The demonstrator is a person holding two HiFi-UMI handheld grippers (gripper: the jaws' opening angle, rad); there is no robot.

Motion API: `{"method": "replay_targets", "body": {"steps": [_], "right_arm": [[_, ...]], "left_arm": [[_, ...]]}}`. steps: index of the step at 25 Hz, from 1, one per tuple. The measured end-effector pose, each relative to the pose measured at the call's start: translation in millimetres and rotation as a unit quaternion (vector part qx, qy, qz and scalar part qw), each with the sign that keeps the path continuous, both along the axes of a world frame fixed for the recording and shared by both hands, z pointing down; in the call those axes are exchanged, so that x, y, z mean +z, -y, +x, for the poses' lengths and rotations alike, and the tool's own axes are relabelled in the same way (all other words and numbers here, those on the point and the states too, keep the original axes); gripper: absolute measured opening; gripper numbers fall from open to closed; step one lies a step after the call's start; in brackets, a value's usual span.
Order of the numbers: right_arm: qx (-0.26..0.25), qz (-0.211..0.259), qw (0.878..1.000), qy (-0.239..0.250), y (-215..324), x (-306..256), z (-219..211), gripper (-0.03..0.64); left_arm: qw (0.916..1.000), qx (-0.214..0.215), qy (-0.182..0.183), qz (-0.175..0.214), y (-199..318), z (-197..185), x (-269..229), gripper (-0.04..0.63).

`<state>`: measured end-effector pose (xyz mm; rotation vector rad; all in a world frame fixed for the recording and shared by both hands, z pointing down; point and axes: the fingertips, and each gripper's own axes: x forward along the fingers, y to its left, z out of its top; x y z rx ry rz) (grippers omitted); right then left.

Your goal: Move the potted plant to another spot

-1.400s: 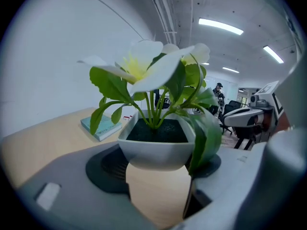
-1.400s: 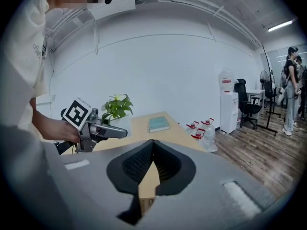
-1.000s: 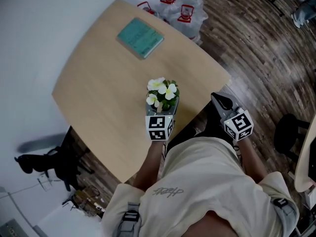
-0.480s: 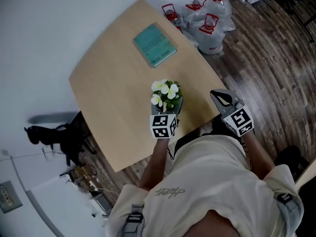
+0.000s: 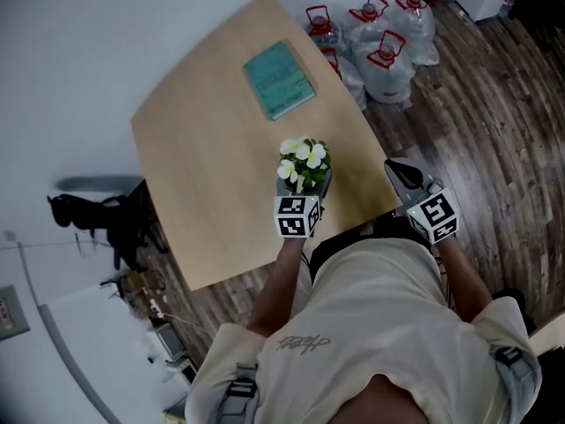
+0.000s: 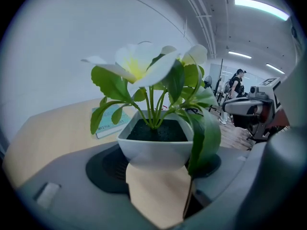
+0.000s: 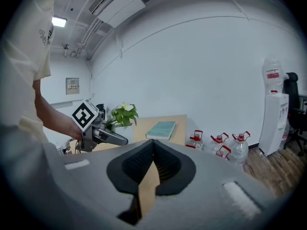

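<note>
The potted plant, white flowers and green leaves in a small white pot, sits between the jaws of my left gripper, which is shut on the pot. It is over the near part of the wooden table, close to the edge. The right gripper view shows the plant and the left gripper from the side. My right gripper hovers off the table's near right edge, shut with nothing in it; its pads meet at the tip.
A teal book lies farther back on the table. Several water bottles with red handles stand on the wood floor beyond the table's right corner. A water dispenser is at the wall. A dark chair stands left of the table.
My left gripper has carried the plant a little farther in over the table, toward the book. My right gripper has moved along beside it, still shut. The head view has shifted.
</note>
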<state>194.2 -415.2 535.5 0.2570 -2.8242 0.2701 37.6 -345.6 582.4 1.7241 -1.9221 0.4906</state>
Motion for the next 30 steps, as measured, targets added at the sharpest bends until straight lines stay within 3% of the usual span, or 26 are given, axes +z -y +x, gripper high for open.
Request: {"method": "replay_targets", "body": {"steps": [10,30], "right_arm": [[0.030,-0.015,0.999,-0.007,40.0,14.2,23.3,0.003],[0.043,-0.041,0.997,-0.057,89.0,38.7,33.7,0.002]], "left_arm": [[0.9999,0.004,-0.006,-0.013,40.1,5.8,25.1,0.354],[0.9985,-0.024,-0.024,-0.043,111.9,-31.4,99.6,0.354]]}}
